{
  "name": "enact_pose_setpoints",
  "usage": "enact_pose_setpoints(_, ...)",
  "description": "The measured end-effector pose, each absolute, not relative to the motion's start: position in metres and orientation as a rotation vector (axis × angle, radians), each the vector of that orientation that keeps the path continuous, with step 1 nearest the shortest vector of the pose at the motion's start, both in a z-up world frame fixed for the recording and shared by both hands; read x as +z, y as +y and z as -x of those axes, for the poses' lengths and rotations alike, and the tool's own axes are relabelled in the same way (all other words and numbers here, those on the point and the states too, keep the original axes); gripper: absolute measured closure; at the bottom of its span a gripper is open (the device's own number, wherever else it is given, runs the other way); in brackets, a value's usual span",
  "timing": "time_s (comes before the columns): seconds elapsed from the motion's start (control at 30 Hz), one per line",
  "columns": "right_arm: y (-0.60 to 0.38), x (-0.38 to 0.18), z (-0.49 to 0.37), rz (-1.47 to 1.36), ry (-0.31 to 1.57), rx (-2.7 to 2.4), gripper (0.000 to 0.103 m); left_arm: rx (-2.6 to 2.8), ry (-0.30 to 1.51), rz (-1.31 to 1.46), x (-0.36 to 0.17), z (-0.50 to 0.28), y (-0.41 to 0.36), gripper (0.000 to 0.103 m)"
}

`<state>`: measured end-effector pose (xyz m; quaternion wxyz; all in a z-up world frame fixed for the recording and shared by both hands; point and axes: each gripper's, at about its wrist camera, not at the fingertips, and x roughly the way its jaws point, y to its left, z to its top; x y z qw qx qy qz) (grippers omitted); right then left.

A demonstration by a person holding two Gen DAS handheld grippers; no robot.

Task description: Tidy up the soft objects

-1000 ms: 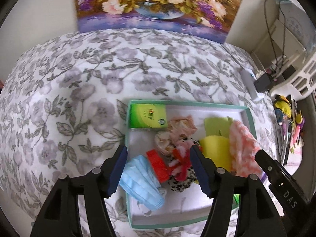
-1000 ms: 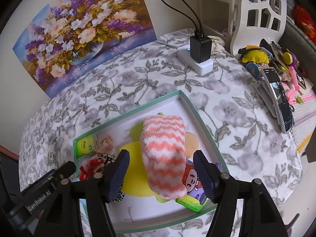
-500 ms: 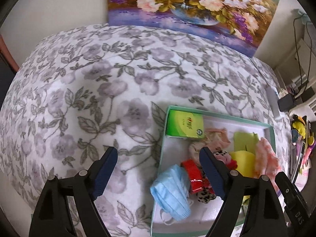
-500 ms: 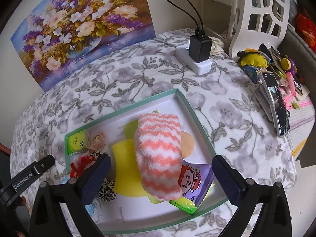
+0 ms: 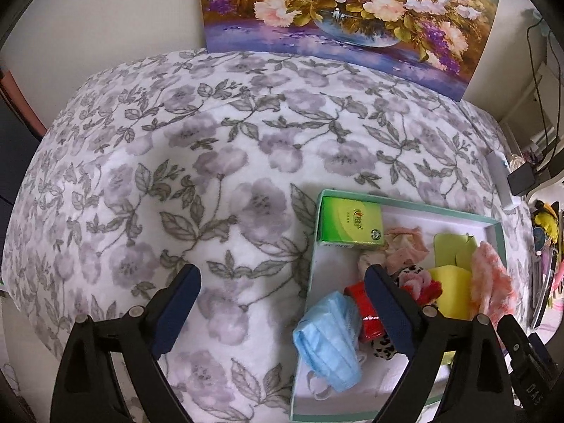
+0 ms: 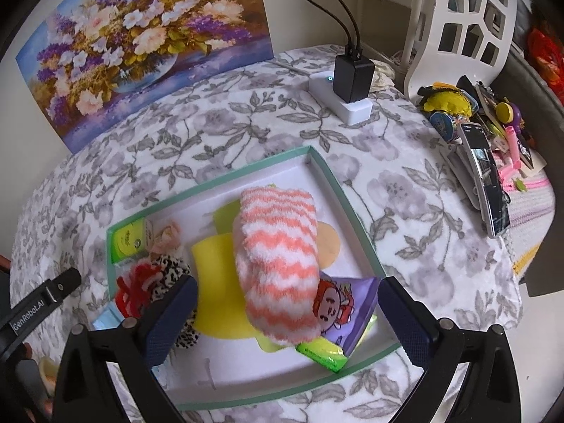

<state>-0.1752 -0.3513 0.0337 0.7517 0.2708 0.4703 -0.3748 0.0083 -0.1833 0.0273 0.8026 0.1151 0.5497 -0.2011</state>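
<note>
The left gripper (image 5: 282, 289) hangs above the flowered bed cover (image 5: 211, 162) with its jaws spread wide and nothing between them; its right jaw overlaps the left edge of the green-rimmed box (image 5: 409, 203), its left jaw is over bare cover. In the box's near left corner a blue face mask (image 5: 329, 342) lies with its long axis running near to far. At the far left corner sits a green tissue pack (image 5: 349, 225) with red lettering too small to read. Right of the mask are a red item (image 5: 365, 312), a leopard-print scrunchie (image 6: 169, 271) and a pink fabric flower (image 6: 165, 236). Further right lies a yellow sponge (image 6: 216, 282). The pink-and-white zigzag sock (image 6: 278, 257) lies across it, long axis running near to far, between the right gripper's (image 6: 287, 312) widely spread, empty jaws. Its near end covers a purple cartoon-girl pouch (image 6: 349, 312) and a green packet (image 6: 322, 352). The neighbouring gripper reads "GenRobot.AI".
</note>
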Motion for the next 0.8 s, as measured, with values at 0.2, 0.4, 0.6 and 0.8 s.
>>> enact_pose_setpoints(0.2, -0.331, 0.029, 0.177, -0.547, 1.070, -0.803, 0.000, -0.424, 1.175, -0.267, 0.029, -0.003, -0.170, 0.009)
enact_pose_setpoints(0.4, -0.302, 0.026, 0.182, -0.506, 1.094, -0.774, 0.000, -0.342, 1.138, -0.354, 0.029, 0.010, -0.155, 0.009)
enact_pose_setpoints(0.6, -0.275, 0.024, 0.188, -0.481, 1.101, -0.750, 0.000, -0.342, 1.116, -0.398, 0.032, 0.028, -0.135, 0.009)
enact_pose_setpoints(0.8, -0.251, 0.016, 0.194, -0.446, 1.132, -0.731, 0.000, -0.327, 1.140, -0.430, 0.024, 0.043, -0.114, 0.009)
